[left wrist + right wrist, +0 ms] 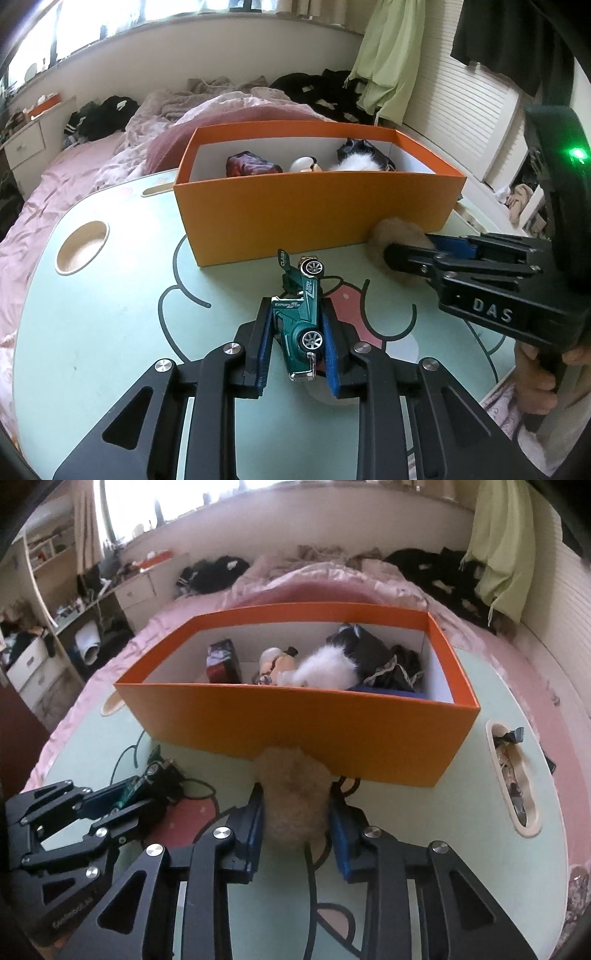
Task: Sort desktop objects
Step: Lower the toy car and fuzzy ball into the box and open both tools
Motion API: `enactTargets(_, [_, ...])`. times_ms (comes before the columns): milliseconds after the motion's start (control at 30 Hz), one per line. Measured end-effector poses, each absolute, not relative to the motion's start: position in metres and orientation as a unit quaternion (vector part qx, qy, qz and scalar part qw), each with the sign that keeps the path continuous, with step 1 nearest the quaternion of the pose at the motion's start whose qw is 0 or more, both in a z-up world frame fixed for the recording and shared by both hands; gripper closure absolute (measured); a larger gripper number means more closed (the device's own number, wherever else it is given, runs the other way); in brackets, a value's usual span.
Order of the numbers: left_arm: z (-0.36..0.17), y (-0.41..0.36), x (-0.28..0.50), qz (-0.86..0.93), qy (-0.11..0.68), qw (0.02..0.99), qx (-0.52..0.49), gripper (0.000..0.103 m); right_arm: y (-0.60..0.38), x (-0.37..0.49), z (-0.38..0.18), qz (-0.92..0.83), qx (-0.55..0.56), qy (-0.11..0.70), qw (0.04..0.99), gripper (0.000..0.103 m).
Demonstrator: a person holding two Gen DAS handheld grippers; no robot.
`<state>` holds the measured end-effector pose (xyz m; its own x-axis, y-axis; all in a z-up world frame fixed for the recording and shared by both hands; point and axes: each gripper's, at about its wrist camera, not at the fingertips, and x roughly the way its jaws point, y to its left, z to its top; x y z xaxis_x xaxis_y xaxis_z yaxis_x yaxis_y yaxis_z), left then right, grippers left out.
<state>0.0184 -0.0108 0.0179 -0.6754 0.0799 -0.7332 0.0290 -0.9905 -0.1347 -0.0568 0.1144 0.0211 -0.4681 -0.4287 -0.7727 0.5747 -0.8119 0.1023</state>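
Note:
My left gripper (297,317) is shut on a green toy car (301,317), held on its side just above the pale green table (110,332). It also shows in the right wrist view (147,782). My right gripper (295,805) is shut on a tan fluffy plush ball (293,794), close to the front wall of the orange box (295,723); the ball also shows in the left wrist view (391,240). The box (314,214) holds a dark red packet (221,662), a small figure (275,661), a black-and-white plush (332,664) and dark cloth (388,661).
The table has a round cup hole (83,247) at the left and a long slot (511,775) at the right with small items in it. A bed with pink bedding (74,173) lies behind the table. Drawers and shelves (44,653) stand far left.

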Motion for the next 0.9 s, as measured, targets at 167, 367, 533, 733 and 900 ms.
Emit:
enactTargets(167, [0.023,-0.015,0.020,0.914,-0.075,0.014,-0.398,0.078,0.133,-0.038,0.034,-0.864,0.388,0.071,0.313,0.072])
enactTargets(367, [0.050,-0.018,0.018,0.922,-0.081,0.035,-0.378,0.078,0.141,-0.036,0.079,-0.884,0.323,0.055,0.332,0.072])
enactTargets(533, [0.087,-0.027,-0.008,0.937,-0.083,0.022,-0.339,0.078,0.129,-0.067,0.102,-0.896,0.303,0.043,0.321,0.072])
enactTargets(733, [0.074,-0.057,-0.067,0.927,-0.111,-0.017,-0.359,0.075,0.109,-0.111,0.083,-0.898,0.326,0.036,0.294,0.061])
enactTargets(900, [0.048,-0.048,-0.069,0.932,-0.072,-0.010,-0.354,0.039,0.098,-0.108,0.051,-0.902,0.321,0.095,0.274,0.028])
